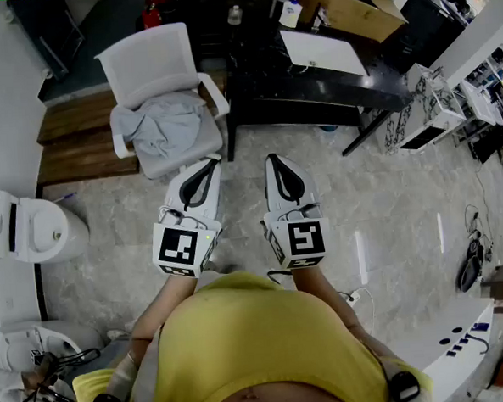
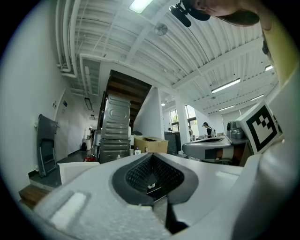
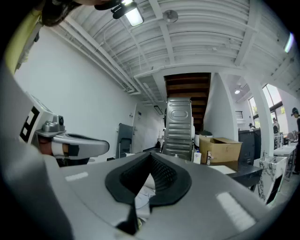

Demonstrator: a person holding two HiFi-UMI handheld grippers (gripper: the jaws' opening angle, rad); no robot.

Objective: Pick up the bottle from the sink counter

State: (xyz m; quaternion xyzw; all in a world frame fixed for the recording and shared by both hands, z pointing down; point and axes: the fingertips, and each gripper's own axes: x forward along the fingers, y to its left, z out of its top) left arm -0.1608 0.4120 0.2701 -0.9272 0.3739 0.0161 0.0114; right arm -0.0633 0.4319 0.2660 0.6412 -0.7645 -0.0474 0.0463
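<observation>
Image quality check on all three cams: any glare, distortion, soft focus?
Head view: even light and sharp, with pale glare streaks on the glossy floor and room lines bowed toward the edges. Left gripper view: strong fisheye with black corners, ceiling lamp blown out, nearest foreground soft. Right gripper view: same fisheye vignette, ceiling lamp clipped, background sharp.

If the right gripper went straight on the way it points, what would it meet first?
Probably the front edge of the black desk ahead of the right gripper; its height against the jaws is unclear.
</observation>
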